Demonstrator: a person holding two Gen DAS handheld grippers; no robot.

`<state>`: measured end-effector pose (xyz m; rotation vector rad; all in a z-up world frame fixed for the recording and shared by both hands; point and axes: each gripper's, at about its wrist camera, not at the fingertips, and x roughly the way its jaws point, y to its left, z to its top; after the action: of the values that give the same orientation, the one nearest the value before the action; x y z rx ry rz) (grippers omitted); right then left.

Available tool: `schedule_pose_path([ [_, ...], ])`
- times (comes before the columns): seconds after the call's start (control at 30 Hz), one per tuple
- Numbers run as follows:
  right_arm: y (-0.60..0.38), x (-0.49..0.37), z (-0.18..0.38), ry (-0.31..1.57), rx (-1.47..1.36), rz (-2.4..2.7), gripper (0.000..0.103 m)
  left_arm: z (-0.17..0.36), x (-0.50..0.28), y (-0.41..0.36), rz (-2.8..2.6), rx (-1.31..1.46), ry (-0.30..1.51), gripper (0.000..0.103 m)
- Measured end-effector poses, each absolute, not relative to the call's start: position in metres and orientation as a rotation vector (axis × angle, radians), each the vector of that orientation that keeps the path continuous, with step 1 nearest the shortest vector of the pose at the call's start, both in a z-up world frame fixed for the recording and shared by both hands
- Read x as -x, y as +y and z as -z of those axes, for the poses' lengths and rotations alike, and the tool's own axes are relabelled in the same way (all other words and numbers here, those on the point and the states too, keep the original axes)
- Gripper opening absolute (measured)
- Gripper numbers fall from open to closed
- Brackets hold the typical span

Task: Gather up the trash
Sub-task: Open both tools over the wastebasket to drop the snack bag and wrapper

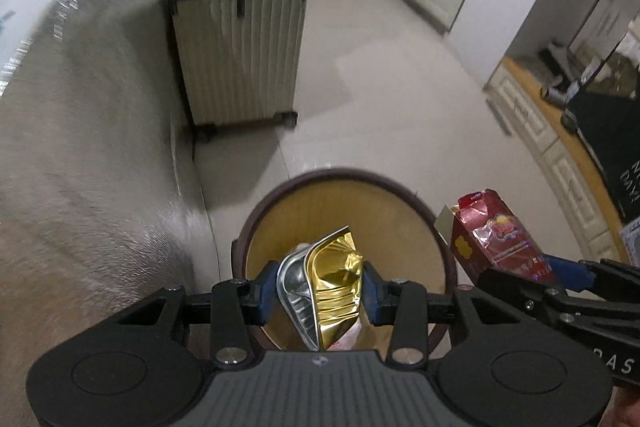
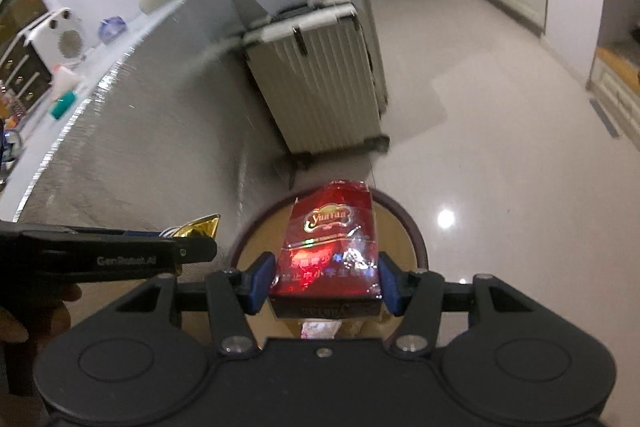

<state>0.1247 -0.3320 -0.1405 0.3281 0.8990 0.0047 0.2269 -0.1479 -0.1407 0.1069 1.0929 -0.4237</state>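
Trash: two pieces, a crumpled gold foil wrapper (image 1: 334,291) and a red cigarette pack (image 2: 330,251), both being carried, neither lying on any surface right now.
Left gripper (image 1: 320,293): it's pinching the foil wrapper between its blue pads, jaws fairly narrow, wrapper sticking up and forward past the tips.
Right gripper (image 2: 326,281): it's clamping the cigarette pack across its short sides, jaws about mid-width, so the pack's long axis is running straight ahead along the fingers.
Bin: a round wastebasket (image 1: 404,187) with a dark rim and tan inside is sitting on the floor, right by the grey sofa side (image 1: 100,155).
Key relation: both pieces are hanging above the basket's mouth, the wrapper pretty much centred over it, the pack reaching out over the far rim in the right wrist view.
Who's nearer: looks like the left one to me, the right is hovering more toward the basket's edge.
Next move, my guess: just opening up the jaws, maybe nudging the right one inward first.
Background: a ribbed suitcase (image 1: 240,51) is standing well behind the basket.
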Motion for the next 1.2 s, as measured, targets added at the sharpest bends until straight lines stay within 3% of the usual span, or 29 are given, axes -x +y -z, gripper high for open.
schedule_pose_path([
  [0.6,-0.33,-0.174,0.214,1.096,-0.427,0.062,0.057,0.185,-0.271,-0.156,0.365,-0.207,1.217,0.044],
  [0.67,-0.33,-0.174,0.216,1.092,-0.422,0.065,0.057,0.187,-0.272,-0.155,0.356,-0.207,1.223,0.047],
  [0.73,-0.33,-0.174,0.217,1.098,-0.418,0.076,0.062,0.188,-0.272,-0.154,0.34,-0.207,1.231,0.06],
  [0.8,-0.331,-0.173,0.219,1.099,-0.419,0.078,0.068,0.189,-0.273,-0.155,0.335,-0.213,1.235,0.062],
  [1.2,-0.337,-0.167,0.213,1.113,-0.373,0.074,0.068,0.195,-0.269,-0.153,0.333,-0.229,1.273,0.069],
])
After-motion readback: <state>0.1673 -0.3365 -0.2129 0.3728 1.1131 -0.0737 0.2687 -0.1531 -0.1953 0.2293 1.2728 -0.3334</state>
